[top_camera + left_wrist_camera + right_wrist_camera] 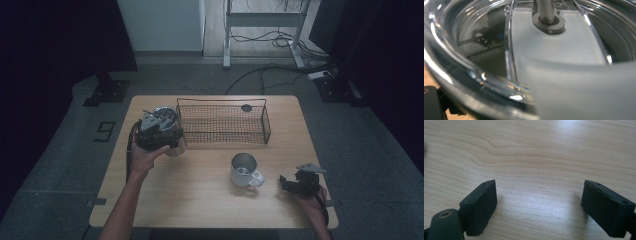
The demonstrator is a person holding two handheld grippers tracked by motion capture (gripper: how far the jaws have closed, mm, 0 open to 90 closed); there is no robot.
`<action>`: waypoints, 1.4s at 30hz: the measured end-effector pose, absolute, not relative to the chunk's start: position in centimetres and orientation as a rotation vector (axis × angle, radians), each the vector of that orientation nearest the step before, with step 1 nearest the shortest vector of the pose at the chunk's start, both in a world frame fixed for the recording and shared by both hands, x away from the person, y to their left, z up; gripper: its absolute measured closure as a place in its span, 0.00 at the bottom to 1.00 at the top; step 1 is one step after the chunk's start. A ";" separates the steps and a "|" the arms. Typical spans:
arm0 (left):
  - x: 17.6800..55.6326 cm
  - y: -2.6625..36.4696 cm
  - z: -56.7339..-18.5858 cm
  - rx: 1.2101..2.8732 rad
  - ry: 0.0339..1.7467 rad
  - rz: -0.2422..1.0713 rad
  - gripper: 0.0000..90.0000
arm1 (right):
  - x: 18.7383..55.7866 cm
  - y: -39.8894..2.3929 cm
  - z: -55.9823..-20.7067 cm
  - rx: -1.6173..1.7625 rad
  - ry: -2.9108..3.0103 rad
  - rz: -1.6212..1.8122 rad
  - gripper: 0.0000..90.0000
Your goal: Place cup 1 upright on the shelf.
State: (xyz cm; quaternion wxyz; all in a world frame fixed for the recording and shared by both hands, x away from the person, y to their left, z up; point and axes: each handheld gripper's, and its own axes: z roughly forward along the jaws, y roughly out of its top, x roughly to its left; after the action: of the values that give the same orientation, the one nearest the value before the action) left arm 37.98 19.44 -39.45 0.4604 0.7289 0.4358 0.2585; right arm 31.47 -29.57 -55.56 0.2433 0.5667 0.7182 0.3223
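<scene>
My left gripper is at the table's left, by the left end of the wire basket, shut on a clear glass vessel. In the left gripper view the glass rim sits right up against the camera, with a frosted white band and a metal post inside it. A steel mug with a white handle stands near the table's middle. To its right, my right gripper rests low over the wood, pointing at the mug. Its jaws stand apart with bare wood between them.
The wooden table has bare room in front of the mug and the basket. A small dark round thing lies at the basket's far side. Beyond the table are grey floor, a desk frame and cables.
</scene>
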 end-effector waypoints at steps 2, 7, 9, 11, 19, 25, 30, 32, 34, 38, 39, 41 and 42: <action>38.1 19.4 -39.3 1.795 1.072 0.636 0.04 | 31.5 -29.6 -55.6 1.548 1.962 0.881 0.15; 38.4 19.1 -38.7 1.795 1.067 0.636 0.04 | 31.5 -29.6 -55.6 1.550 1.962 0.880 0.15; 38.5 19.1 -38.7 1.797 1.066 0.637 0.04 | 31.5 -29.6 -55.6 1.548 1.962 0.880 0.15; 38.7 18.9 -38.5 1.806 1.064 0.641 0.04 | 31.5 -29.6 -55.6 1.547 1.963 0.880 0.15; 39.4 18.3 -37.7 1.818 1.051 0.650 0.04 | 31.5 -29.6 -55.6 1.544 1.962 0.881 0.15; 39.9 17.7 -37.4 1.818 1.045 0.644 0.04 | 31.5 -29.6 -55.6 1.544 1.965 0.881 0.15; 40.5 17.2 -37.2 1.814 1.045 0.627 0.04 | 31.5 -29.6 -55.6 1.544 1.965 0.880 0.15; 40.6 17.1 -37.1 1.813 1.044 0.630 0.04 | 31.5 -29.6 -55.6 1.544 1.962 0.882 0.15; 40.9 16.8 -36.9 1.812 1.041 0.634 0.04 | 31.5 -29.6 -55.6 1.544 1.962 0.881 0.15; 41.2 16.2 -36.6 1.819 1.030 0.639 0.04 | 31.5 -29.6 -55.6 1.543 1.963 0.882 0.15; 41.3 16.0 -36.5 1.820 1.027 0.639 0.04 | 31.5 -29.6 -55.6 1.543 1.963 0.882 0.15; 41.5 15.8 -36.5 1.816 1.028 0.636 0.04 | 31.5 -29.6 -55.6 1.543 1.963 0.882 0.15; 41.6 15.8 -36.4 1.812 1.029 0.632 0.04 | 31.5 -29.6 -55.6 1.543 1.963 0.882 0.15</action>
State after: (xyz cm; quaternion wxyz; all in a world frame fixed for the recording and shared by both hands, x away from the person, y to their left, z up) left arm 41.65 15.75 -36.44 0.4633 0.7374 0.4189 0.2571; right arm 31.49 -29.60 -55.58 0.2442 0.5651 0.7188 0.3230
